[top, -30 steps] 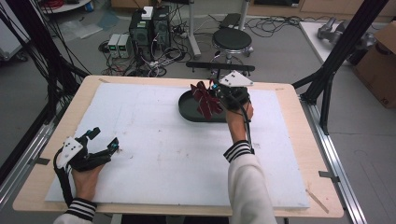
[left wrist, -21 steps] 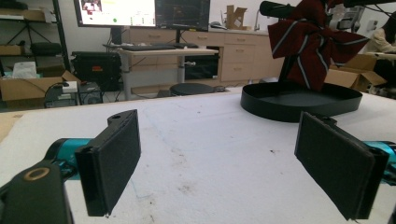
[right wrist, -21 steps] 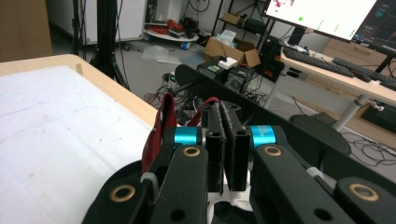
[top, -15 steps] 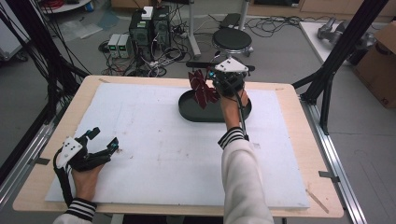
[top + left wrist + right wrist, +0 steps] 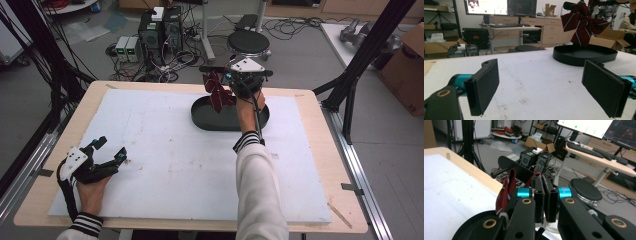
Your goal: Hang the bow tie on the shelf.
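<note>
The striped bow [image 5: 216, 90] hangs clamped in our right hand-held gripper [image 5: 231, 82] above the black tray [image 5: 200, 117] at twelve o'clock (left hand-held gripper [image 5: 111, 151] released, idle at seven); next, we carry it clear.

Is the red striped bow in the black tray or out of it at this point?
Out. The red striped bow hangs from the shut right gripper, lifted clear above the black tray; the left gripper view shows a gap under it.

Striped cloth [image 5: 584, 25] above black tray [image 5: 584, 56]
</note>
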`<state>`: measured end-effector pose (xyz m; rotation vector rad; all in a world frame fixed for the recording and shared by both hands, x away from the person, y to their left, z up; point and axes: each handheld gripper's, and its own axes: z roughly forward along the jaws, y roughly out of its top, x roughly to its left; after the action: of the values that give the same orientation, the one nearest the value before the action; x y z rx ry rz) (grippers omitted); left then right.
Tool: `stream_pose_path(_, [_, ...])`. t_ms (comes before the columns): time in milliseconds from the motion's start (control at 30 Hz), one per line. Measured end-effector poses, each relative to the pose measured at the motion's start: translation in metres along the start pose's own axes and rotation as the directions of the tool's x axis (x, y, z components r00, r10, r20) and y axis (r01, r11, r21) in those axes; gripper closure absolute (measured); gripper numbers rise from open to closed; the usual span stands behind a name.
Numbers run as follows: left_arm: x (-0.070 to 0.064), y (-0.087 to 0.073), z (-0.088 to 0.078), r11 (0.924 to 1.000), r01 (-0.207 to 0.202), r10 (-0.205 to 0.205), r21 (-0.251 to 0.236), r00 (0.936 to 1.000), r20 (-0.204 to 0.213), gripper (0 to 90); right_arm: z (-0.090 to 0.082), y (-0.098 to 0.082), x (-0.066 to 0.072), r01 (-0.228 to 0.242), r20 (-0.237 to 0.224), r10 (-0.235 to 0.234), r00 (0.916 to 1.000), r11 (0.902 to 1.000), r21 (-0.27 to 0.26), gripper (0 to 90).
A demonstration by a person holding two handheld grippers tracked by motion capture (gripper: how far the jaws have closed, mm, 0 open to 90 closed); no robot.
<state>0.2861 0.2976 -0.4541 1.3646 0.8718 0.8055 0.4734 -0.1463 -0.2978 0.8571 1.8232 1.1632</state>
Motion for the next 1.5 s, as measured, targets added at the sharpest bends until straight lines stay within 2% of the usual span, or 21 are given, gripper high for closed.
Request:
stream_pose_path(200, [0.001,0.0,0.0,1.0,0.008,-0.008,0.002,1.0,-0.003,14.9,0.008,-0.002,-0.008,-0.05,-0.013,0.05,0.9987,0.9988,0.001,88.4])
stream_pose_path(333, [0.0,0.0,0.0,1.0,0.004,-0.004,0.001,1.0,-0.003,14.9,0.013,0.005,-0.01,-0.035,-0.004,0.035,0.9994,0.9994,0.001,88.4])
stream_pose_path(367, [0.0,0.0,0.0,1.0,0.004,-0.004,0.001,1.0,-0.002,14.9,0.013,0.005,-0.01,-0.049,0.001,0.049,0.9988,0.9988,0.0,88.4])
stream_pose_path(433, [0.0,0.0,0.0,1.0,0.004,-0.004,0.0,1.0,-0.002,14.9,0.016,0.004,-0.013,-0.065,-0.003,0.065,0.9979,0.9978,0.01,88.4])
stream_pose_path(600, [0.0,0.0,0.0,1.0,0.005,-0.005,0.001,1.0,-0.002,14.9,0.021,0.001,-0.013,-0.052,-0.013,0.053,0.9985,0.9983,0.027,88.4])
stream_pose_path(733, [0.0,0.0,0.0,1.0,0.004,-0.004,0.001,1.0,-0.001,14.8,0.024,-0.001,-0.012,-0.061,-0.014,0.062,0.998,0.9974,0.038,88.0])
stream_pose_path(1067, [0.0,0.0,0.0,1.0,0.004,-0.004,-0.001,1.0,-0.002,14.9,0.026,-0.003,-0.013,-0.086,-0.042,0.088,0.9953,0.9956,0.037,78.7])
stream_pose_path(1167, [0.0,0.0,0.0,1.0,0.003,-0.003,-0.001,1.0,-0.001,14.8,0.027,-0.003,-0.014,-0.103,-0.063,0.105,0.9925,0.9937,0.045,72.7])
stream_pose_path(1333, [0.0,0.0,0.0,1.0,0.004,-0.004,-0.002,1.0,-0.002,14.9,0.025,-0.001,-0.012,-0.094,-0.054,0.096,0.994,0.9951,0.03,68.5])
stream_pose_path(1500, [0.0,0.0,0.0,1.0,0.004,-0.004,-0.001,1.0,-0.002,14.9,0.024,-0.001,-0.013,-0.11,-0.058,0.111,0.9921,0.9935,0.029,56.6])
